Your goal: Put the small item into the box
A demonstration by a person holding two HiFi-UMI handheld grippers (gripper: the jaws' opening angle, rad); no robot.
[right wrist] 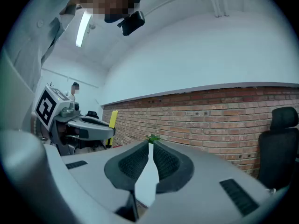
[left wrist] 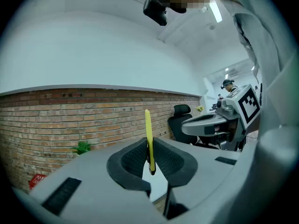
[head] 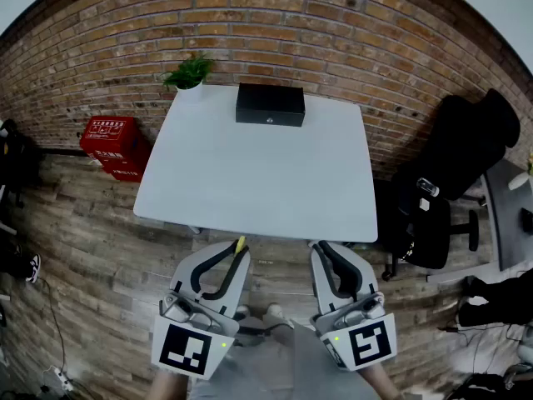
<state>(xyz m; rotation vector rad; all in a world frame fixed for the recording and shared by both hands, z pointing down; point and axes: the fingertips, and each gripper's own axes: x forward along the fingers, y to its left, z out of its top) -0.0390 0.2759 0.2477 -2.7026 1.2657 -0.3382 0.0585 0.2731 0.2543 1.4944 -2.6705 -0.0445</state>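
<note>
At the far edge of the white table (head: 250, 182) sits a black box (head: 269, 104), its lid down. Both grippers hang below the table's near edge, over the floor. My left gripper (head: 239, 252) is shut on a thin yellow item (head: 241, 244). In the left gripper view that yellow item (left wrist: 148, 134) stands upright between the dark pads (left wrist: 133, 160), its tip poking above them. My right gripper (head: 321, 250) is shut with nothing in it. In the right gripper view its pads (right wrist: 166, 162) stand close, with only a thin slit between them.
A small green plant (head: 190, 72) in a white pot stands on the table's far left corner. A red crate (head: 112, 144) rests on the wooden floor to the left. A black office chair (head: 454, 173) stands to the right. A brick wall runs behind the table.
</note>
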